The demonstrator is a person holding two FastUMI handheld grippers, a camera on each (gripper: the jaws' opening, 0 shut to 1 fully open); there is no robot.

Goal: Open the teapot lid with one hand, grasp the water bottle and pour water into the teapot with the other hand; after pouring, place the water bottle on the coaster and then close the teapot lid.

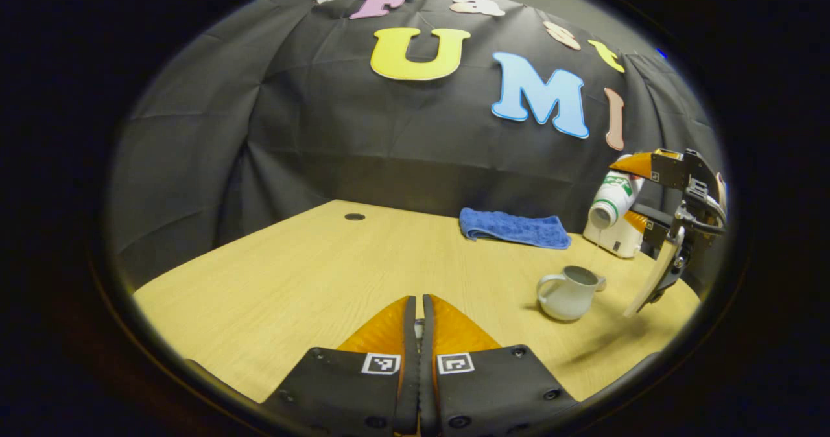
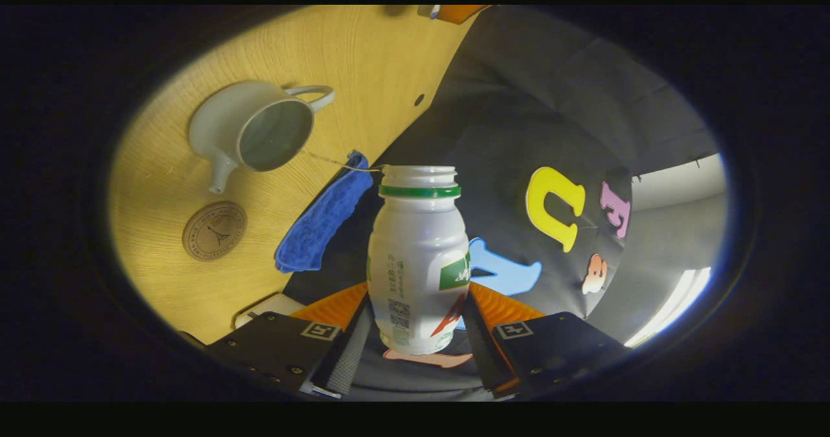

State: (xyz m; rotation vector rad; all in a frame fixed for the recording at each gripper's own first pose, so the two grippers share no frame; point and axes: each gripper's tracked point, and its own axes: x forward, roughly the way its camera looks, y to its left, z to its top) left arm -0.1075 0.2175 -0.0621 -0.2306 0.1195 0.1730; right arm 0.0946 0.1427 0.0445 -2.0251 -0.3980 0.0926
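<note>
Our left gripper (image 1: 418, 314) nearest in left gripper view: fingers pressed nearly together over table (image 1: 292, 275); small pale thing between tips, we cannot tell what. Our right gripper (image 2: 418, 314) clamped on water bottle (image 2: 418, 262), both fingers against its sides, bottle tipped, mouth open. Thin stream runs from mouth into teapot (image 2: 249, 132), lid off, upright on table. Coaster (image 2: 214, 231) bare, just beside teapot spout. Farther back, blue cloth (image 1: 513, 227) near wall.

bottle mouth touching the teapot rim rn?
Apart. In the left gripper view the water bottle, tipped in the right gripper, hangs above the teapot with wall and table visible between; a thin stream of water falls from its mouth.
</note>
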